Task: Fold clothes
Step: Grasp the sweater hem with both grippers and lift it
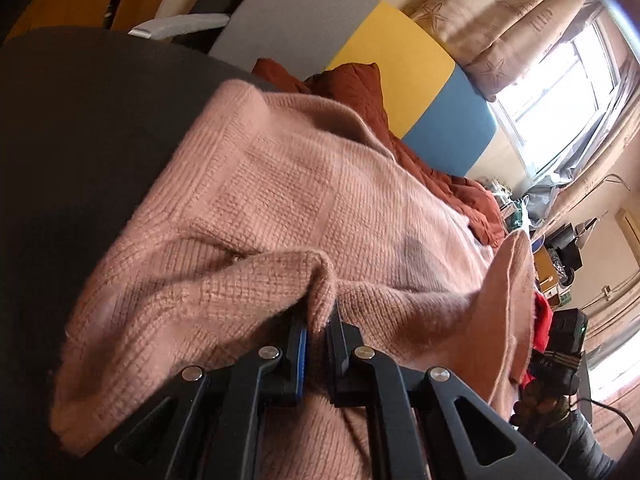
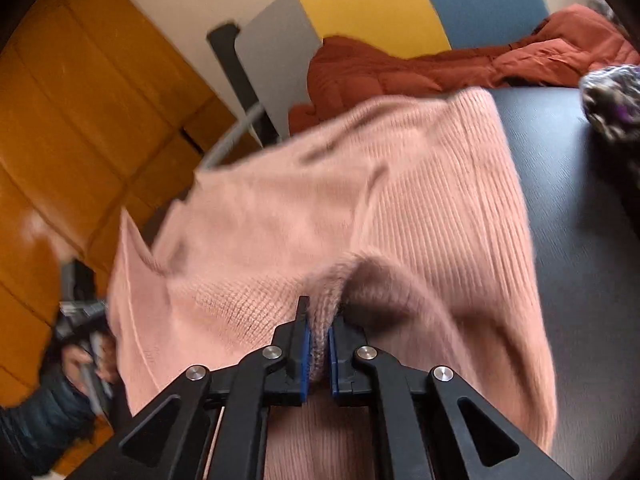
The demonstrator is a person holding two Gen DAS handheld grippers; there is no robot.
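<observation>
Both claws, L (image 1: 320, 320) & R (image 2: 318, 320), pinch pink sweater (image 1: 300, 184).

No text, label, brand or number can be read in either view; the marks printed on the curtain (image 1: 500, 28) beside the window (image 1: 560, 92) are too blurred to make out.

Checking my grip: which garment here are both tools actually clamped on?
The pink knit sweater; the rust-red jacket lies untouched behind it by the headboard.
</observation>
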